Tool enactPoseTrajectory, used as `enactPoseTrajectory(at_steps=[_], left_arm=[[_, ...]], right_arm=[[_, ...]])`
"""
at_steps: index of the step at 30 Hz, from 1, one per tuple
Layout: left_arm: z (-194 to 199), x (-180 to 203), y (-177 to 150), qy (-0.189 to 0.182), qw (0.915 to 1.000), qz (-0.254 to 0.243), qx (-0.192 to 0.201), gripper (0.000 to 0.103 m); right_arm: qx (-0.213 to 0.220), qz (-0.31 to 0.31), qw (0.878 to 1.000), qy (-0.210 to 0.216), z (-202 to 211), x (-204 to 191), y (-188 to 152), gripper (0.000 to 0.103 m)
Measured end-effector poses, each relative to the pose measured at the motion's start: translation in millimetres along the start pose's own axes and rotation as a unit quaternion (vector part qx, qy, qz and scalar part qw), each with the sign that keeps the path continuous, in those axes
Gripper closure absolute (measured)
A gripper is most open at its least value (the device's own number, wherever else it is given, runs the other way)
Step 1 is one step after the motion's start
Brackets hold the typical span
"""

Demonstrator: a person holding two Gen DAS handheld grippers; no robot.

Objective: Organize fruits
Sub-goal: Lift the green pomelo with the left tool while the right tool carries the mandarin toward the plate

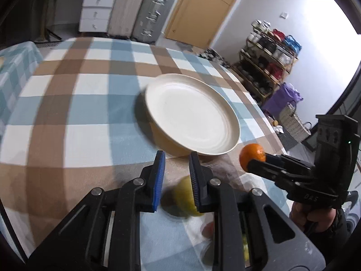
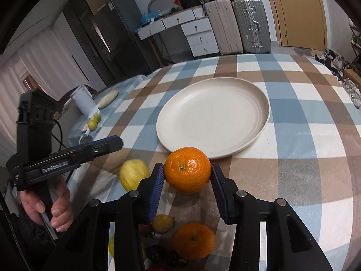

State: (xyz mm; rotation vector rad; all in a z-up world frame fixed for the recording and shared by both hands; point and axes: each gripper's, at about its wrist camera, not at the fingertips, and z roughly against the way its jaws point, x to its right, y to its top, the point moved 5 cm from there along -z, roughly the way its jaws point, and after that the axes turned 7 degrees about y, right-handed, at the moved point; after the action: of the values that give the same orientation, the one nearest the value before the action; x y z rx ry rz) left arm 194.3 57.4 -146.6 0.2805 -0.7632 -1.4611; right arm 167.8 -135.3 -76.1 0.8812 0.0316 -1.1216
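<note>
1. The right gripper, a black two-finger tool with blue pads held in a person's hand, is clamped on a tangerine. The fruit sits between both pads, stem end facing the camera, lifted clear of the checked tablecloth and just short of the near rim of the plate.
2. The left gripper, held in the person's other hand, has its jaws drawn as close together as they go, with a narrow gap showing between the pads and nothing in it. A blurred yellow-green fruit lies on the cloth below and behind those pads, not gripped.
3. The cream plate stands in the middle of the table and has nothing on it.
4. A cluster of fruit waits at the near edge of the table: a second tangerine, a small yellow fruit, and some dark red pieces too hidden by the gripper to name.
5. Two small green fruits sit well apart, on a side surface near a white appliance.
6. My judgement: the task is at its very start. Presuming the plate is the destination, no fruit has arrived yet; the held tangerine looks to be the first, and every other piece has yet to be moved.
</note>
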Motion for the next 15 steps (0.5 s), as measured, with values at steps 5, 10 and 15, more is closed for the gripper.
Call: enactPoseTrajectory(at_steps=[5,10,15], left_arm=[[-11.4,-7.1,-4.6,0.006,0.9998,0.014,-0.016,0.083],[-16.6,-4.5,-16.7,-0.007,0.9989,0.020,-0.042,0.055],[-12.4,20.4,-17.8,-0.039,0.9984,0.005,-0.040,0.032]], right_arm=[[-0.006,-0.010,1.000,0.004,-3.9,8.6,-4.7,0.060],[0.002,-0.017,1.000,0.013,-0.4,15.1,-7.0,0.060],[0.008,-0.034,0.999,0.015,3.7,24.7,-10.8,0.060]])
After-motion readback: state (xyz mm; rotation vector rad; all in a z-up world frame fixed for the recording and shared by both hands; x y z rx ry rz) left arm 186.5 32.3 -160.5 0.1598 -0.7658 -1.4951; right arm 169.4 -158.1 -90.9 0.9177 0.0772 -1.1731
